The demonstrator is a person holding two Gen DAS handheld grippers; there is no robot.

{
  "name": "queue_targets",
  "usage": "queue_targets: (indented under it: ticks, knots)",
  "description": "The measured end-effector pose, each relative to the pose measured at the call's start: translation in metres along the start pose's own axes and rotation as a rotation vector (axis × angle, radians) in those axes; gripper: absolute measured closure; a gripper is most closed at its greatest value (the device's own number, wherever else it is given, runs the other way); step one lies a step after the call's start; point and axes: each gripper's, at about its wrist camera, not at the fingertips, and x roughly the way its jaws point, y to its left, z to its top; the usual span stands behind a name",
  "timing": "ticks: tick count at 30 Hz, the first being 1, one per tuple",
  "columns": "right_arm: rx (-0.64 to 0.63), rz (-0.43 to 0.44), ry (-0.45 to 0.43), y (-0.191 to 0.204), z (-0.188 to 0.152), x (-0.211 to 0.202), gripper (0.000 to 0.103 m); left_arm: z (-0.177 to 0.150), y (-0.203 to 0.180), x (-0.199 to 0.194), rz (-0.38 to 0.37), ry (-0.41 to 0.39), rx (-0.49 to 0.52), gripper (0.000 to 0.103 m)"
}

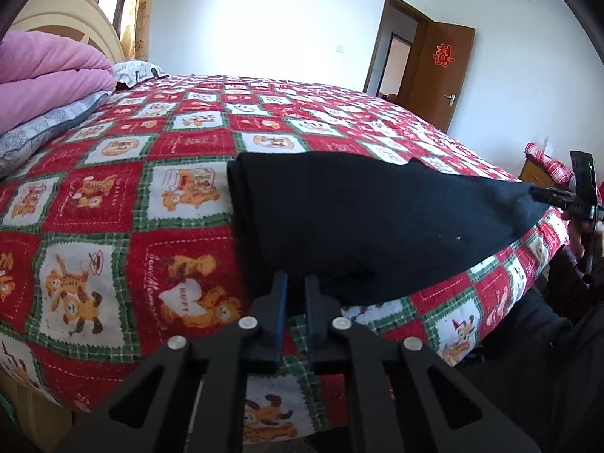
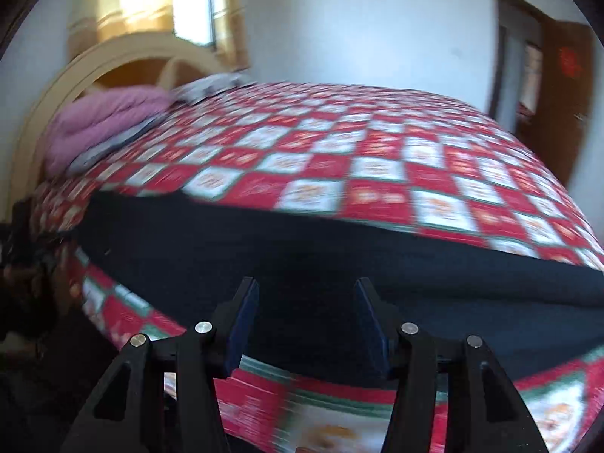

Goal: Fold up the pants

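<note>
Black pants [image 1: 362, 222] lie flat at the near edge of the bed [image 1: 151, 196]. We judge them soft and limp; we take a hem corner. Left gripper [image 1: 295, 283] closed, empty; right gripper [image 2: 306, 294] apart, empty.

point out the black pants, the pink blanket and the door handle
black pants [image 1: 358, 219], left wrist view, middle of the fabric
pink blanket [image 1: 45, 71], left wrist view, upper fold
door handle [image 1: 450, 98], left wrist view, lever

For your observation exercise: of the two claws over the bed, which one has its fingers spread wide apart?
The right claw: its blue-padded fingers stand well apart above the black pants. The left claw has its fingers drawn nearly together at the pants' near edge.
</note>
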Motion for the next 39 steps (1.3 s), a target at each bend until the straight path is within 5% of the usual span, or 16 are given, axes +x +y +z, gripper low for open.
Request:
queue_targets:
  ticks: [7,22,24,26,27,34,39]
  knots:
    - [-0.241,0.022,-0.008,0.069,-0.011,0.019,0.049,0.003,0.004,-0.004,-0.040,-0.015,-0.034,0.095]
    - [-0.432,-0.017,0.083,0.076,-0.034,0.050,0.049,0.003,0.009,-0.004,-0.073,-0.022,-0.075,0.095]
    - [-0.429,-0.022,0.090,0.074,-0.035,0.057,0.061,0.002,0.010,-0.004,-0.081,-0.023,-0.089,0.095]
    - [-0.399,0.007,0.106,0.070,-0.033,0.062,0.094,0.002,0.011,-0.005,-0.088,-0.027,-0.098,0.095]
    - [-0.386,0.022,0.105,0.069,-0.032,0.062,0.098,0.004,0.011,-0.007,-0.097,-0.035,-0.097,0.096]
    - [-0.387,0.038,0.011,0.082,-0.014,0.023,0.100,0.010,0.020,-0.020,-0.102,-0.069,-0.096,0.096]
    - [-0.411,0.027,0.122,0.083,-0.039,0.058,0.100,-0.006,0.021,-0.002,-0.077,-0.001,-0.080,0.095]
